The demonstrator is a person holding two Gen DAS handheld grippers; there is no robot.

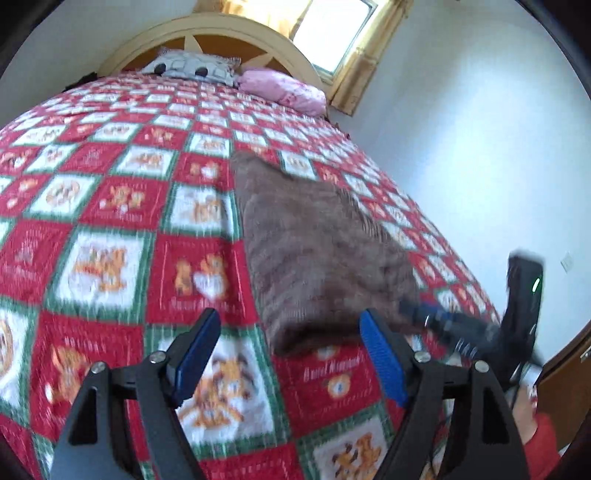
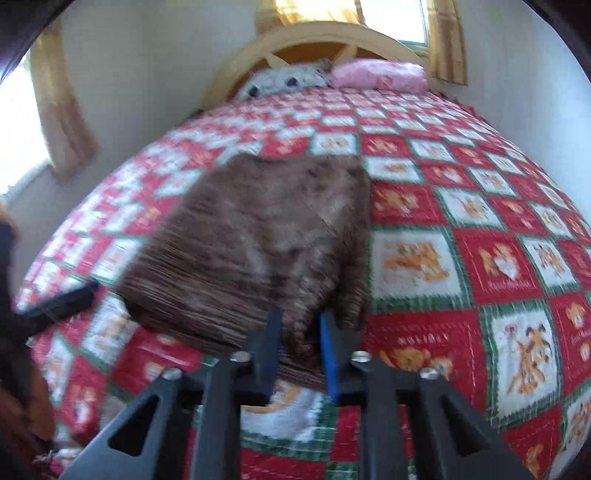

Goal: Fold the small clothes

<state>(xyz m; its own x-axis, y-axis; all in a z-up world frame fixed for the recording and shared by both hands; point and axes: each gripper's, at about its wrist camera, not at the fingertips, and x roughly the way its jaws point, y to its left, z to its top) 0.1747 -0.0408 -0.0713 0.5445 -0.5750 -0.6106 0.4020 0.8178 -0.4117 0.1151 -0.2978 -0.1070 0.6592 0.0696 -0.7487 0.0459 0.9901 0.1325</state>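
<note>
A brown fuzzy garment lies folded on the red, white and green checked bedspread. My left gripper is open, its blue pads apart, just short of the garment's near edge and holding nothing. In the right wrist view the same garment lies ahead. My right gripper is shut on a bunched fold of its near edge, with brown cloth pinched between the blue pads. The right gripper also shows in the left wrist view, blurred, at the garment's right corner.
A grey patterned pillow and a pink pillow lie at the wooden headboard. A white wall runs along the bed's right side. Yellow curtains hang at left. The left gripper's dark finger lies at the garment's left.
</note>
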